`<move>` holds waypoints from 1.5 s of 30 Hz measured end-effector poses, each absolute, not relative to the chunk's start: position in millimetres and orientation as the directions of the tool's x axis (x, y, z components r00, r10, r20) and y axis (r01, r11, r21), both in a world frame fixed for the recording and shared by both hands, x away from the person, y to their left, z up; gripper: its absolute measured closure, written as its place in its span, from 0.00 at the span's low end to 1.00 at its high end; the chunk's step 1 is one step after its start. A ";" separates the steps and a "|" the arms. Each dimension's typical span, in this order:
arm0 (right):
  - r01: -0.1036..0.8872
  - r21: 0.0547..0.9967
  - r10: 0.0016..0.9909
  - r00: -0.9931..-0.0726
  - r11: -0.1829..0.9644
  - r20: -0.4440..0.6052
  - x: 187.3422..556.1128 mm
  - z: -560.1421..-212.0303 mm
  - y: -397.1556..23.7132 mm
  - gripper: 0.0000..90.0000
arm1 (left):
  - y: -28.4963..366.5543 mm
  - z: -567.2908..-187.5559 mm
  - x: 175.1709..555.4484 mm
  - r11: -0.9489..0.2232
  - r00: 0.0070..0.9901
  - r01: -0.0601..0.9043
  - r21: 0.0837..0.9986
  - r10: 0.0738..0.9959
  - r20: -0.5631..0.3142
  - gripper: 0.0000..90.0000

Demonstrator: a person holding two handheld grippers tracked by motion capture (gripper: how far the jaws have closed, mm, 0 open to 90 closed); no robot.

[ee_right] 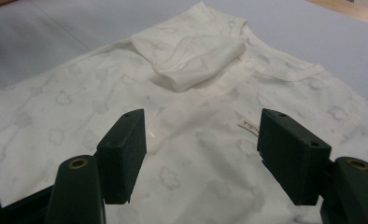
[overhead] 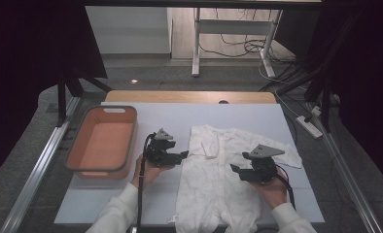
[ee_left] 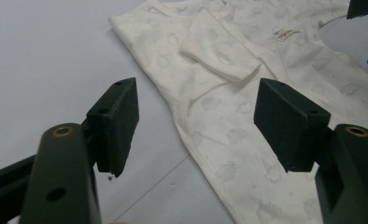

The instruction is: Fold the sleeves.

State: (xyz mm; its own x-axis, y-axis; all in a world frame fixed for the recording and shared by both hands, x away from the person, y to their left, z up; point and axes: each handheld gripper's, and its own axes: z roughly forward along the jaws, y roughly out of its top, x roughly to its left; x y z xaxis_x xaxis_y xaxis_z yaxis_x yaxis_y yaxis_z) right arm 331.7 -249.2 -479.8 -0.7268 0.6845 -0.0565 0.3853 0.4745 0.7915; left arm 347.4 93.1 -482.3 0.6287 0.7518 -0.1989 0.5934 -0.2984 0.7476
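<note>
Folding work on a white baby romper point(overhead: 218, 179), which lies flat on the pale table mat point(overhead: 257, 114), neck at the far end and legs toward the person. At far left an orange tub point(overhead: 101, 143) sits well apart from it. The left gripper point(overhead: 180, 156) hovers just beside the garment's left edge, jaws apart with nothing between them. That side's sleeve point(overhead: 205, 145) is already folded onto the chest. The right gripper point(overhead: 234, 170) hovers over the right side, jaws likewise apart and empty, near the right sleeve point(overhead: 289, 156), spread flat. A good next move would likely pinch that sleeve near its cuff and lay it inward to match.

The gripper views add a faint cloud print and a small label point(ee_right: 247, 126) near the neckline; the high view adds the tub and the whole layout.
</note>
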 end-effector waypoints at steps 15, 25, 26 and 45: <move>0.387 0.769 0.669 -0.740 0.510 -0.071 358.4 -475.2 -204.0 0.37 | 95.9 -482.4 347.3 -0.292 0.625 0.596 0.748 0.753 -0.205 0.35; 0.404 0.750 0.661 -0.748 0.523 -0.058 387.1 -477.8 -172.5 0.38 | 95.3 -483.6 345.4 -0.287 0.622 0.602 0.745 0.754 -0.212 0.35; 0.409 0.746 0.662 -0.747 0.525 -0.056 390.3 -478.6 -169.6 0.38 | 95.2 -483.5 344.8 -0.291 0.623 0.600 0.745 0.754 -0.207 0.35; 0.461 0.658 0.649 -0.759 0.595 -0.055 416.3 -510.0 -145.6 0.55 | 102.7 -483.8 336.6 -0.273 0.602 0.605 0.748 0.772 -0.205 0.35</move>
